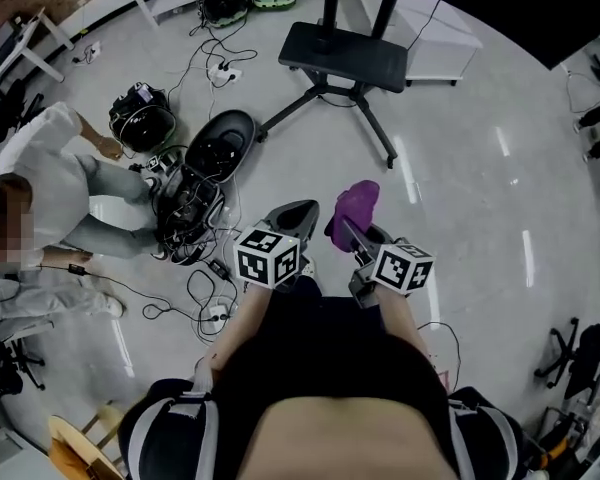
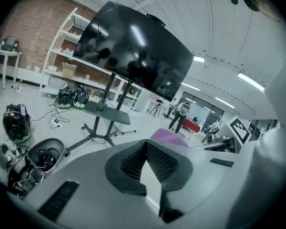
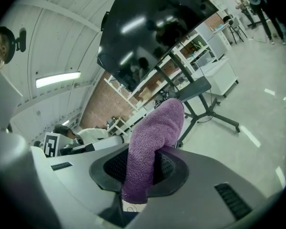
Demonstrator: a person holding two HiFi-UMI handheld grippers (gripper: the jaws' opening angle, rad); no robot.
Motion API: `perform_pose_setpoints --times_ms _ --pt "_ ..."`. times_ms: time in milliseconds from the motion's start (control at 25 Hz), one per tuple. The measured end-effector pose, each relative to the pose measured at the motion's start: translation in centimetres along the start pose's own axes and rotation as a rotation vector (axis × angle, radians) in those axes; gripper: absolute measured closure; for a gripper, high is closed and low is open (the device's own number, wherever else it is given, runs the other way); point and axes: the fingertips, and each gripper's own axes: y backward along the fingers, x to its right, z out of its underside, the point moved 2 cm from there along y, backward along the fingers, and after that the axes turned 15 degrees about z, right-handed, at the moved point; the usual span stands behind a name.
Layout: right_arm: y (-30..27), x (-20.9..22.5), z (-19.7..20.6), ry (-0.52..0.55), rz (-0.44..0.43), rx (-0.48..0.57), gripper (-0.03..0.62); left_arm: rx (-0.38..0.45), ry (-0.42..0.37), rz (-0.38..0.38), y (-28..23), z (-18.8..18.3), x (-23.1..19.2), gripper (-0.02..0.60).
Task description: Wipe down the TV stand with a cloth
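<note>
Head view: the left gripper [image 1: 294, 218] and right gripper [image 1: 357, 234] were held side by side at waist height over a pale floor [image 1: 470, 168], both pointing fwd. A purple cloth [image 1: 355, 204] hung from the tip of the right gripper. The TV stand [image 1: 345, 56] stood well ahead of both, w/ its black shelf and splayed legs on the floor and nothing touching it. A person [image 1: 50, 163] crouched at far left beside a tangle of cables [image 1: 185, 208] and black gear.

Left gripper view: jaws were closed, dark ribbed pads meeting at the tips w/ nothing btwn them. The cloth showed as a purple lump just past them, on the other gripper. Beyond stood the stand carrying a big dark TV [image 2: 138, 56], w/ white shelves [image 2: 66, 56] and a brick wall [image 2: 28, 27] behind.

Right gripper view: jaws were clamped on the cloth, which ran down btwn the pads, rose above them and flopped over at the top. The stand and TV were in the bkgd, well apart from the cloth.
</note>
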Motion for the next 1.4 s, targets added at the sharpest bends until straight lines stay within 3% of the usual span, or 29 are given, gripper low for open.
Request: perform_pose_setpoints --times_ms 360,760,1400 --pt "-2.6 -2.2 -0.5 -0.001 0.019 0.007 0.505 -0.001 -0.007 0.025 1.2 -1.7 -3.3 0.577" --pt "-3.3 -2.2 -0.2 -0.028 0.032 -0.007 0.505 0.005 0.003 0.048 1.4 -1.8 -3.6 0.577" --pt "-5.5 -1.2 -2.8 -0.03 0.024 -0.008 0.505 0.01 0.012 0.021 -0.5 -3.2 -6.1 0.577"
